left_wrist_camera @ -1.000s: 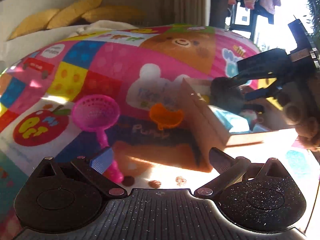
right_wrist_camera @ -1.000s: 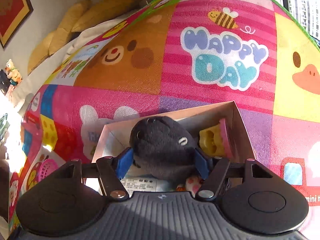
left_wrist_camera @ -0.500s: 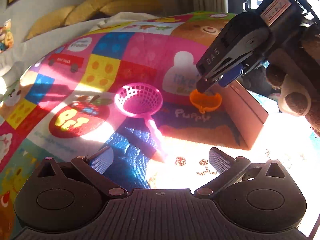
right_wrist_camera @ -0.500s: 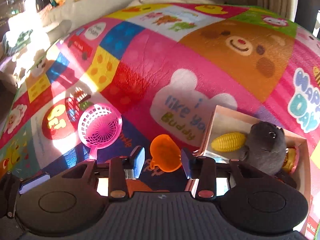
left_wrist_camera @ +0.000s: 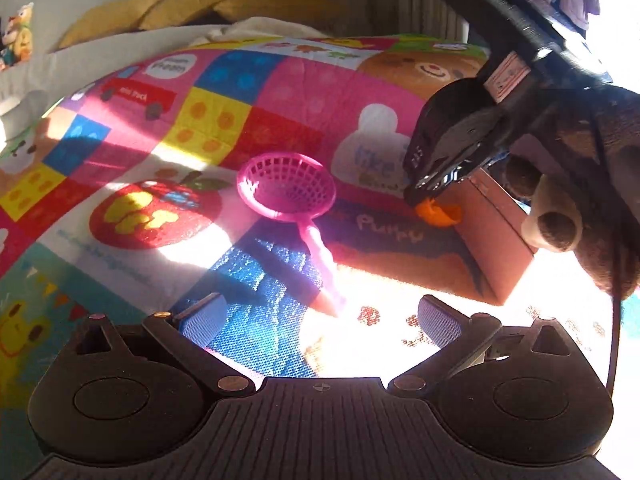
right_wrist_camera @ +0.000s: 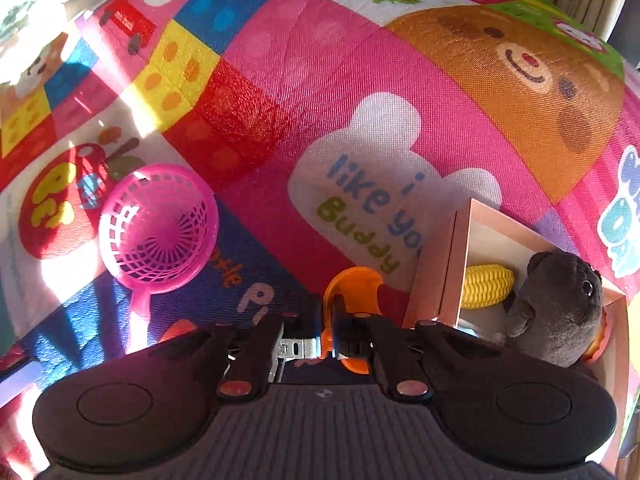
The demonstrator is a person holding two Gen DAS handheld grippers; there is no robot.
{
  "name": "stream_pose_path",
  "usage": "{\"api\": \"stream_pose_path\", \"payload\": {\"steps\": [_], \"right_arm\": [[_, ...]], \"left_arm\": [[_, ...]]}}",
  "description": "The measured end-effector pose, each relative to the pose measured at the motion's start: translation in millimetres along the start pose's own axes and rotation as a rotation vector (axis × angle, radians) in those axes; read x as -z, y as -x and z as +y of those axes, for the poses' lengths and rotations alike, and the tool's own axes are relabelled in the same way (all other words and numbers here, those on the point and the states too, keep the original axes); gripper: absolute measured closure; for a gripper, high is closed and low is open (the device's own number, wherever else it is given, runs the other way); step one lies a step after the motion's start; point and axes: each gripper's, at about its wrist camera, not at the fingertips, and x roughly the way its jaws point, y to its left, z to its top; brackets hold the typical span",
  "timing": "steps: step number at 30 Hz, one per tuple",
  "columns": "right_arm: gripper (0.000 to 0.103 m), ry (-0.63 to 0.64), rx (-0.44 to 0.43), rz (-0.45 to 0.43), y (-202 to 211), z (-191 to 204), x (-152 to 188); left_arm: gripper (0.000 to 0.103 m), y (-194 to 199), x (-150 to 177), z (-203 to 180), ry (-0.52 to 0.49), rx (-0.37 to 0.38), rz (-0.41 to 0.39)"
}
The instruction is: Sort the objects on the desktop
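My right gripper (right_wrist_camera: 328, 330) is shut on a small orange toy (right_wrist_camera: 352, 286) that lies on the mat beside the cardboard box (right_wrist_camera: 434, 270); from the left wrist view the right gripper (left_wrist_camera: 426, 192) pins the orange toy (left_wrist_camera: 438, 213) at the box's near corner (left_wrist_camera: 494, 240). The box holds a yellow corn toy (right_wrist_camera: 486, 286) and a grey plush (right_wrist_camera: 558, 308). A pink toy strainer (left_wrist_camera: 288, 192) lies on the mat ahead of my open, empty left gripper (left_wrist_camera: 320, 316); its handle tip reaches between the fingers. It also shows in the right wrist view (right_wrist_camera: 158, 228).
A colourful cartoon play mat (right_wrist_camera: 320, 100) covers the surface. Yellow cushions (left_wrist_camera: 192, 0) and a white fabric edge lie at the back. A brown plush glove or sleeve (left_wrist_camera: 560, 216) holds the right gripper at the right edge. Strong sunlight washes out the near mat.
My right gripper left the grey plush in the box, swung over to the orange toy and closed on it. The left gripper drew back slightly and stays open toward the strainer.
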Motion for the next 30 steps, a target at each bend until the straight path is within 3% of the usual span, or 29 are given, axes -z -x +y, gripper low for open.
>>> {"api": "stream_pose_path", "payload": {"steps": [5, 10, 12, 16, 20, 22, 24, 26, 28, 30], "right_arm": [[0.099, -0.067, -0.172, -0.084, 65, -23, 26], [0.099, -0.131, -0.288, -0.172, 128, -55, 85], [0.099, -0.158, -0.278, -0.190, 139, -69, 112], [0.099, -0.217, -0.155, -0.195, 137, -92, 169], [0.098, -0.319, -0.178, -0.141, 117, -116, 213], [0.095, -0.338, -0.156, -0.159, 112, -123, 227], [0.083, -0.350, -0.147, -0.190, 114, -129, 236], [0.048, -0.378, -0.143, -0.243, 120, -136, 243], [0.033, -0.407, -0.119, -0.302, 128, -144, 247], [0.030, -0.417, -0.105, -0.329, 134, -150, 249]], "left_arm": [[0.000, 1, 1, -4, -0.019, -0.018, -0.006], [0.000, 5, 1, -9, -0.048, -0.038, -0.042], [0.000, 4, -1, -13, -0.064, -0.052, -0.051], [0.000, -5, -9, -22, -0.083, -0.080, -0.039], [0.000, -15, -18, -31, -0.081, -0.092, -0.018], [0.000, -21, -24, -35, -0.097, -0.105, -0.023], [0.000, -29, -33, -37, -0.125, -0.141, -0.042], [0.000, -41, -46, -36, -0.146, -0.196, -0.052], [0.000, -55, -58, -32, -0.137, -0.223, -0.041], [0.000, -70, -67, -28, -0.117, -0.209, -0.007]]}}
